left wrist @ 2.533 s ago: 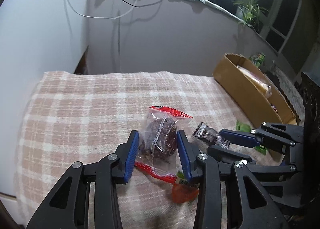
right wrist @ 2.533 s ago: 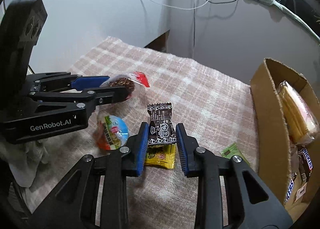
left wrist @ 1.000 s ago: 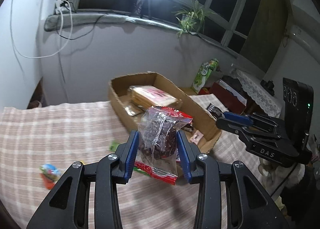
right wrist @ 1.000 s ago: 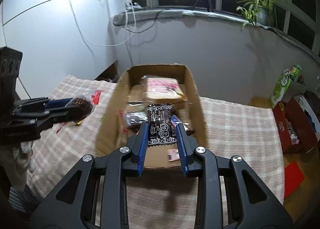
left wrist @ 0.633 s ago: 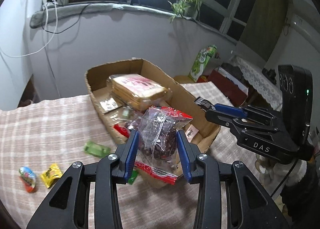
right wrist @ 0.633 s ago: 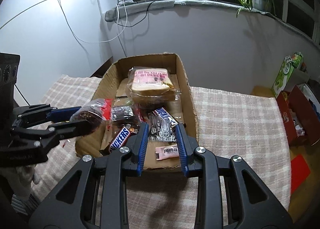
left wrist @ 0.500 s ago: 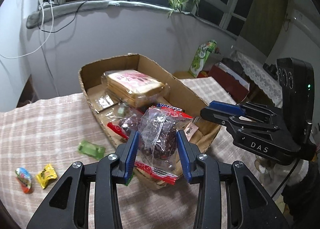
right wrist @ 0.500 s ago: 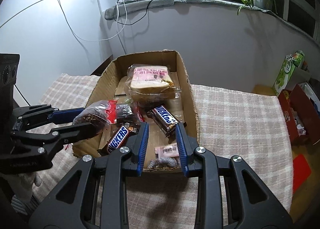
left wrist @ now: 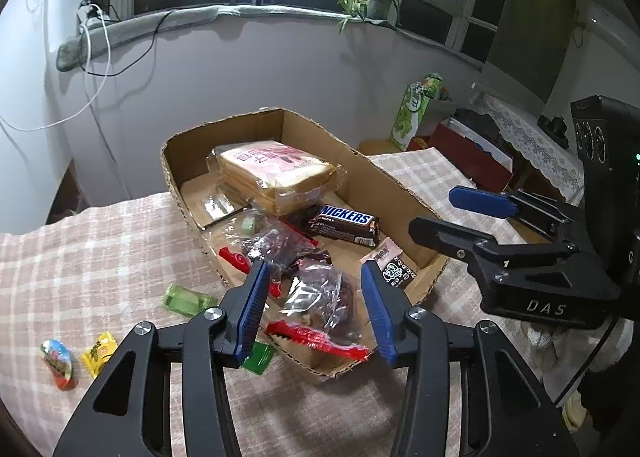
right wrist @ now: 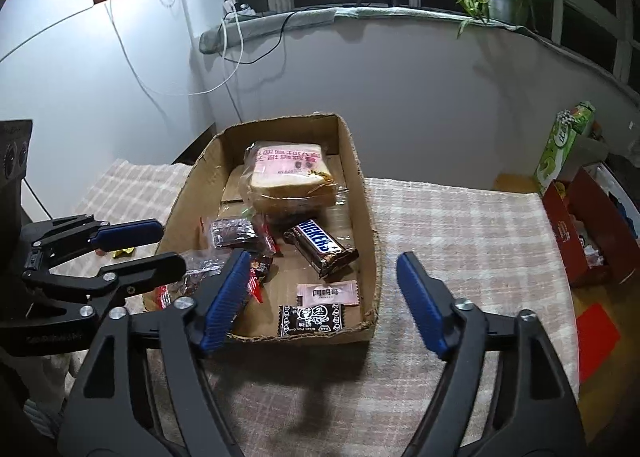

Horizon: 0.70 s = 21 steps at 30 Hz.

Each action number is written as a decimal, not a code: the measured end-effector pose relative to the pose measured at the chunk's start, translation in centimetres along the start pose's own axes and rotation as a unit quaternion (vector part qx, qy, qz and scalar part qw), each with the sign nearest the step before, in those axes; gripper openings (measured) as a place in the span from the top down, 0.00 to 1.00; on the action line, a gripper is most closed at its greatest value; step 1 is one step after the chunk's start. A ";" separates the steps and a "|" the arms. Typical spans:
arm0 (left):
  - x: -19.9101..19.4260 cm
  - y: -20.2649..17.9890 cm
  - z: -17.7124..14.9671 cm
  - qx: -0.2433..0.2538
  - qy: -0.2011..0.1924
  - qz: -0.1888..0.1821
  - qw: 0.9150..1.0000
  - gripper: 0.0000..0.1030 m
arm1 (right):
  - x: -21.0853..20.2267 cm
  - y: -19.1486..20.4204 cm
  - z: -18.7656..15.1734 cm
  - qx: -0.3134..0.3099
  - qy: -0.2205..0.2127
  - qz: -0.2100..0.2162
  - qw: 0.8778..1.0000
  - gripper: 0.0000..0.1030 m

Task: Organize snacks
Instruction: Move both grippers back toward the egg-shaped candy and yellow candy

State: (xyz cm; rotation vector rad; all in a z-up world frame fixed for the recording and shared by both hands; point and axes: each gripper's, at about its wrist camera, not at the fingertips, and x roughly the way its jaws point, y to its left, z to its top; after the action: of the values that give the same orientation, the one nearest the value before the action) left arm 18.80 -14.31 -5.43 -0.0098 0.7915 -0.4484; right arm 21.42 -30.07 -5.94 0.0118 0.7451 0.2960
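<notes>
Clear bag of dark snacks w/ red ends lies at near corner of cardboard box, between fingers of left gripper, jaws wide, not touching it. Black packet lies flat in box by pink sachet, chocolate bar and bread behind. Right gripper over box edge, jaws wide, holding nothing. Green candy, yellow candy on checked cloth.

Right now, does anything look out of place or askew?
Four snacks lie loose on the cloth outside the box: two green candies, a yellow one and a jelly cup. The clear bag overhangs the box's near rim.
</notes>
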 end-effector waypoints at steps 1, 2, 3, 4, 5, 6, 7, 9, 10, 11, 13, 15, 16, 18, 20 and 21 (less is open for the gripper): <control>-0.1 0.0 0.0 0.000 -0.001 0.000 1.000 0.55 | -0.1 -0.1 -0.1 0.005 -0.002 0.001 1.000 0.21; -0.3 -0.1 0.0 0.002 -0.003 0.000 1.000 0.55 | -0.3 -0.3 -0.2 0.011 -0.004 0.002 1.000 0.21; -0.4 -0.2 0.0 0.003 -0.004 0.001 1.000 0.55 | -0.5 -0.5 -0.3 0.016 -0.005 0.004 1.000 0.21; -0.7 -0.3 -0.1 0.005 -0.008 0.003 1.000 0.55 | -0.6 -0.6 -0.4 0.020 -0.006 0.004 1.000 0.21; -1.0 -0.4 -0.1 0.007 -0.011 0.004 1.000 0.55 | -0.7 -0.7 -0.5 0.022 -0.007 0.003 1.000 0.21; -1.1 -0.4 -0.1 0.008 -0.012 0.004 1.000 0.55 | -0.8 -0.7 -0.6 0.025 -0.010 0.001 1.000 0.21; -1.5 -0.5 -0.2 0.011 -0.016 0.005 1.000 0.55 | -1.0 -0.8 -0.7 0.026 -0.013 0.000 1.000 0.20; -1.9 -0.6 -0.2 0.013 -0.022 0.007 1.000 0.55 | -1.3 -0.8 -0.9 0.031 -0.021 -0.003 0.999 0.14; -2.2 -0.7 -0.2 0.014 -0.024 0.007 1.000 0.55 | -1.4 -0.9 -1.0 0.035 -0.025 -0.005 0.999 0.12; -2.4 -0.7 -0.3 0.015 -0.026 0.007 1.000 0.55 | -1.5 -0.9 -1.1 0.040 -0.031 -0.005 0.999 0.11; -2.9 -0.7 -0.5 0.018 -0.031 0.011 0.999 0.55 | -1.6 -1.0 -1.4 0.048 -0.038 -0.003 0.998 0.11; -3.2 -0.7 -0.7 0.018 -0.034 0.012 0.999 0.55 | -1.6 -1.1 -1.7 0.055 -0.038 0.000 0.998 0.11; -3.3 -0.7 -0.9 0.018 -0.035 0.013 0.999 0.55 | -1.6 -1.1 -1.8 0.059 -0.037 0.007 0.998 0.11; -3.5 -0.4 -1.1 0.016 -0.036 0.015 0.999 0.55 | -1.4 -1.0 -2.0 0.065 -0.029 0.023 0.997 0.11; -3.9 -0.1 -1.4 0.012 -0.037 0.015 0.999 0.55 | -1.4 -0.6 -2.3 0.061 -0.022 0.029 0.998 0.11; -4.1 0.1 -1.5 0.010 -0.038 0.016 0.999 0.55 | -1.4 -0.2 -2.4 0.054 -0.020 0.027 0.998 0.11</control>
State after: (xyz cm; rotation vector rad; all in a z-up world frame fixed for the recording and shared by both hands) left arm 15.34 -12.37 -3.73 0.0050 0.7111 -0.4241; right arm 18.90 -30.91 -6.78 0.1407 0.7204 0.3051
